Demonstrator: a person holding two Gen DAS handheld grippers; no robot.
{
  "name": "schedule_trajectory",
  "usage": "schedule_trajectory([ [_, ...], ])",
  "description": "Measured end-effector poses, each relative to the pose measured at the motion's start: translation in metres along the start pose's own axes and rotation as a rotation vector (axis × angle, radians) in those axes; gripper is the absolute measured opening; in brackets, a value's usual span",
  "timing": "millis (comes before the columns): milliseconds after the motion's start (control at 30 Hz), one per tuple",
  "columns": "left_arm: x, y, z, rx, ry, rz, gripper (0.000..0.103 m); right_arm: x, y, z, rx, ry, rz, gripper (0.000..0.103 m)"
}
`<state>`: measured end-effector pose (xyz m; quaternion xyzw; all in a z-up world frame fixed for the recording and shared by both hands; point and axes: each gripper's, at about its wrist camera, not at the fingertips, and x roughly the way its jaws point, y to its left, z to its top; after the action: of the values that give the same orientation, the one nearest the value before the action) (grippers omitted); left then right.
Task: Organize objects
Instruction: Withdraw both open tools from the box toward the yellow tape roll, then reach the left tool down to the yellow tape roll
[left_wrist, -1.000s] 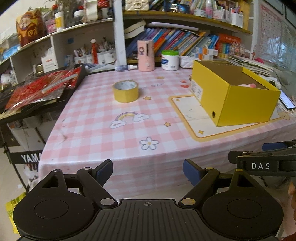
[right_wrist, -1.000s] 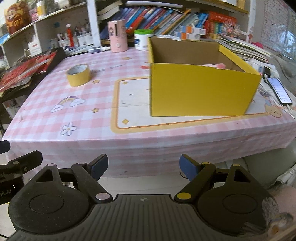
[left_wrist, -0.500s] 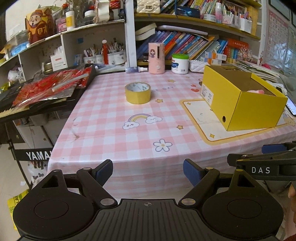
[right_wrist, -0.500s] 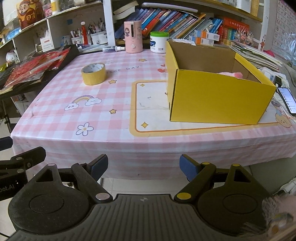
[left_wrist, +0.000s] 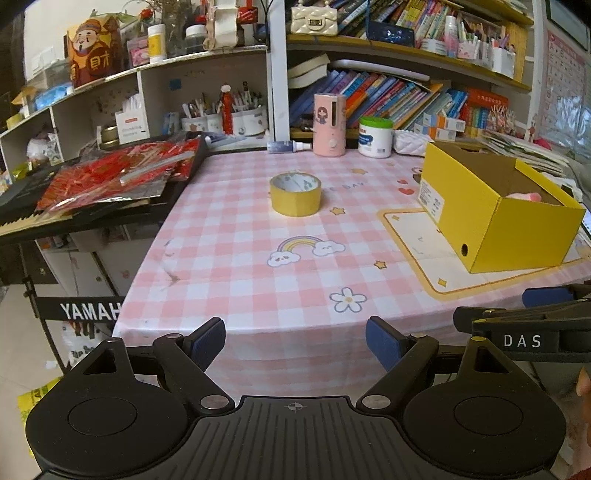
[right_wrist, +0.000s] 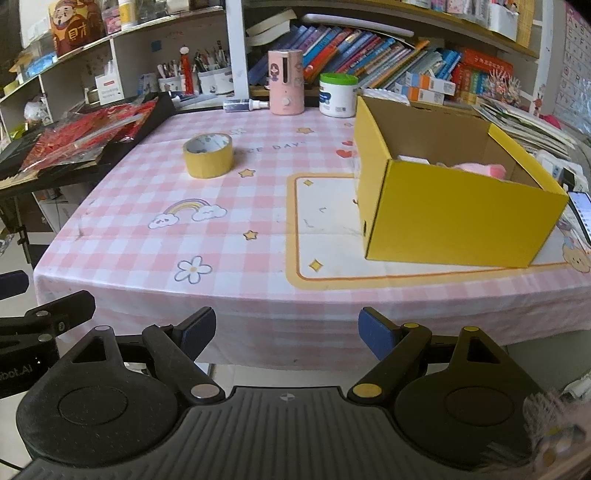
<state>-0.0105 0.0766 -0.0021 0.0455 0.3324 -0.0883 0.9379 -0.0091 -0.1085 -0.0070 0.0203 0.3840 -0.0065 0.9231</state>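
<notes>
A yellow tape roll (left_wrist: 295, 194) stands on the pink checked tablecloth (left_wrist: 240, 266), left of centre; it also shows in the right wrist view (right_wrist: 208, 155). An open yellow cardboard box (left_wrist: 495, 210) sits at the right on a cream mat, with a pink item inside (right_wrist: 480, 169). My left gripper (left_wrist: 295, 341) is open and empty, held off the table's front edge. My right gripper (right_wrist: 287, 330) is open and empty, also in front of the edge, beside the left one.
A pink dispenser (left_wrist: 329, 124), a white jar with green lid (left_wrist: 375, 137) and a small spray bottle (left_wrist: 288, 146) stand at the table's back edge below bookshelves. A black keyboard with red packets (left_wrist: 110, 173) is at the left. A phone (right_wrist: 581, 218) lies right of the box.
Both grippers have risen and pulled back a little from the table, so more of the shelves shows. Nothing on the table moved; both grippers stayed open.
</notes>
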Motion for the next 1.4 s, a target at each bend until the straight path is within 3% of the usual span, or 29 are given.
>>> schedule_trajectory([
  [500, 0.024, 0.012, 0.013, -0.029, 0.014, 0.024, 0.086, 0.025, 0.010, 0.020, -0.031, 0.010, 0.030, 0.084],
  [1400, 0.111, 0.010, 0.083, -0.080, 0.037, 0.087, 0.086, 0.121, -0.007, 0.115, -0.072, 0.034, 0.106, 0.084],
])
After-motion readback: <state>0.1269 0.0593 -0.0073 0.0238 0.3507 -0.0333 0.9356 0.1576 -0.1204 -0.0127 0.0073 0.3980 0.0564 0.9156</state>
